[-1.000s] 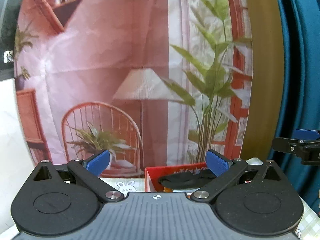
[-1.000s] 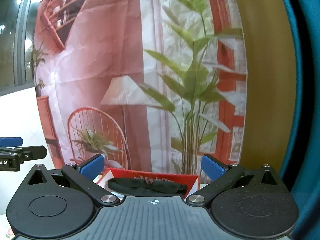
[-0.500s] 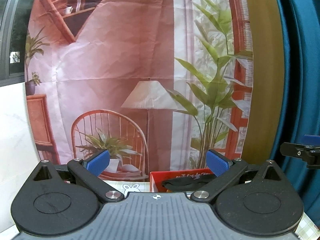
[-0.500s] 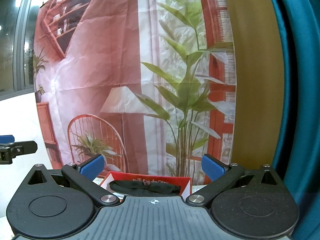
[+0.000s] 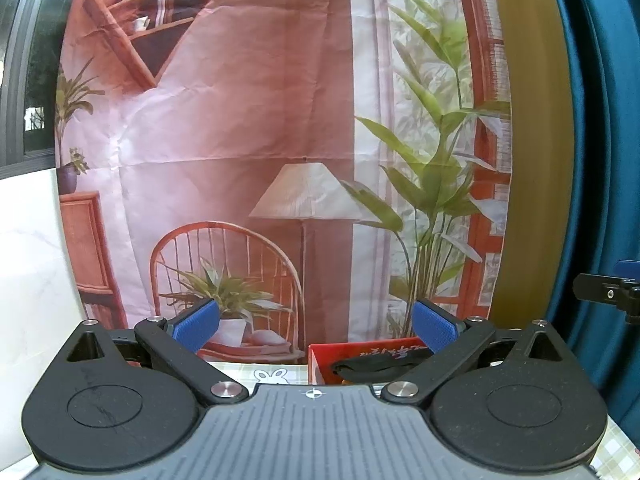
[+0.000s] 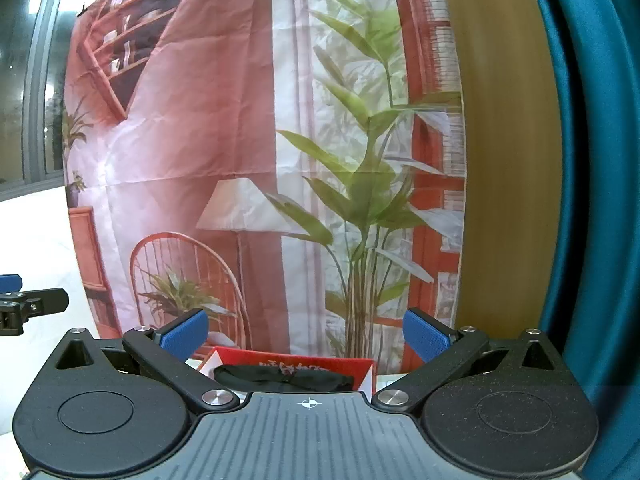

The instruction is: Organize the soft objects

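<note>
A red box (image 5: 362,354) (image 6: 296,362) stands on the table at the foot of a printed backdrop. A black soft cloth item (image 5: 374,366) (image 6: 280,378) lies in it, draped across its opening. My left gripper (image 5: 316,326) is open and empty, raised above the table, with the box behind its right finger. My right gripper (image 6: 306,336) is also open and empty, and the box sits low between its fingers, farther off. Each gripper shows at the edge of the other's view: the right one (image 5: 608,292), the left one (image 6: 28,304).
A printed backdrop (image 5: 280,140) with a chair, lamp and plants hangs behind the box. A teal curtain (image 5: 600,160) fills the right side. The tablecloth (image 5: 272,374) has a checked pattern with a rabbit. A white wall (image 5: 28,260) stands at the left.
Both grippers have tilted or risen, so the box sits lower in both views and more of the backdrop shows. Both stay open and empty.
</note>
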Available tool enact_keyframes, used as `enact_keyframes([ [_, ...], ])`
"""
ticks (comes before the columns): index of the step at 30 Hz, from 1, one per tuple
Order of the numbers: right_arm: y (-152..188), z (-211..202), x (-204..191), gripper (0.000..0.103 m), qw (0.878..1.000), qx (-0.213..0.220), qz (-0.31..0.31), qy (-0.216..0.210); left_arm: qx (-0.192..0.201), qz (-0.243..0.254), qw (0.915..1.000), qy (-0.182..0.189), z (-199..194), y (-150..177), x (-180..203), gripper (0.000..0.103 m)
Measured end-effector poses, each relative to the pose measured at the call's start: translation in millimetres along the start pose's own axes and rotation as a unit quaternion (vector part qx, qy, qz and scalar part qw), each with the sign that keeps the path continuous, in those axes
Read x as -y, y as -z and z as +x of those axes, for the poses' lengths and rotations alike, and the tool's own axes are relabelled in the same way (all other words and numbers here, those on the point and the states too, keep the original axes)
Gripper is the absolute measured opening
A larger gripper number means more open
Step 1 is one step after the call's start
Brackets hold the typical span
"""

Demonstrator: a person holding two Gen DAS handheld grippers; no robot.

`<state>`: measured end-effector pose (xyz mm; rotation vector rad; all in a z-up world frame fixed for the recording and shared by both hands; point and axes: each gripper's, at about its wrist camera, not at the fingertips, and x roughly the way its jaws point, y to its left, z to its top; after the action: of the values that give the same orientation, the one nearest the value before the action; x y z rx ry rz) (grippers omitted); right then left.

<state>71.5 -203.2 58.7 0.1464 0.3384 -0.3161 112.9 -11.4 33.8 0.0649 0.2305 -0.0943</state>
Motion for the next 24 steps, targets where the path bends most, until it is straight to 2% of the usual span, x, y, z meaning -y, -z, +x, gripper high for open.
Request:
enact_keyframes([
  [24,-4.6,-2.5,2.4,0.103,1.0,-0.002,-0.008,0.009,0.002,0.0,1.0,-0.006,-2.0,-0.8,0.9,0.103],
])
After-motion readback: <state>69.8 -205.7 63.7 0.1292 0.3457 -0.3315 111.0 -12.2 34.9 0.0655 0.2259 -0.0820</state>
